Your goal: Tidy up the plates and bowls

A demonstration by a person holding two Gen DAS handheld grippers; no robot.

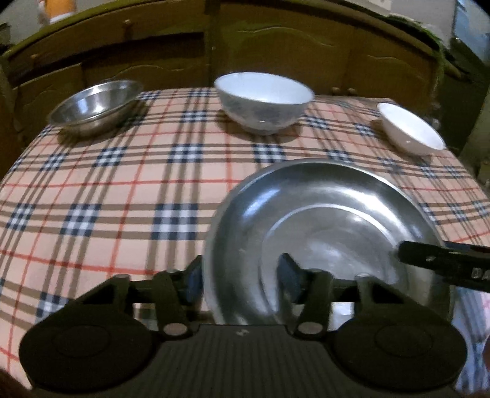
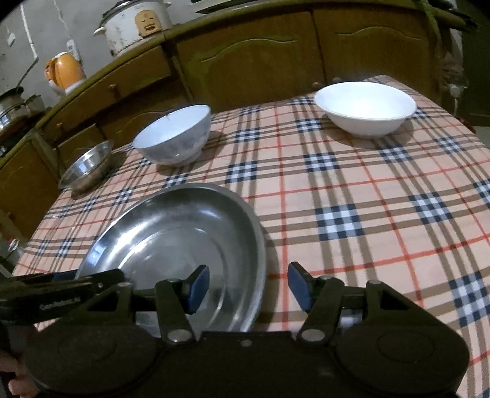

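Two grippers reach over a counter (image 2: 382, 214) covered with a peach plaid cloth, and four dishes sit on it: one steel plate, one steel bowl and two white bowls. Nearest, the large round steel plate (image 1: 321, 220) lies at the near edge of the counter, right between the two grippers. The left gripper (image 1: 242, 275) has its jaws partly open and straddling the plate's left rim, one blue pad outside the rim and one over the plate's inside; the pads stand clear of the metal, so nothing is gripped. The right gripper (image 2: 248, 286) is likewise partly open across the plate's right rim, with its left pad over the plate and its right pad over the cloth, holding nothing. Each gripper shows at the edge of the other's wrist view as a dark arm reaching over the plate. Farther back, three bowls stand well apart in a row along the far side of the counter: a shallow steel bowl (image 1: 95, 107) at the far left, a deep white bowl with a faint blue pattern (image 1: 263, 101) in the middle, and a plain white bowl (image 2: 364, 107) at the far right. Behind the counter runs a wooden cabinet (image 2: 260, 58), with one white rice cooker (image 2: 134, 24) and one orange kettle (image 2: 65, 72) on top.
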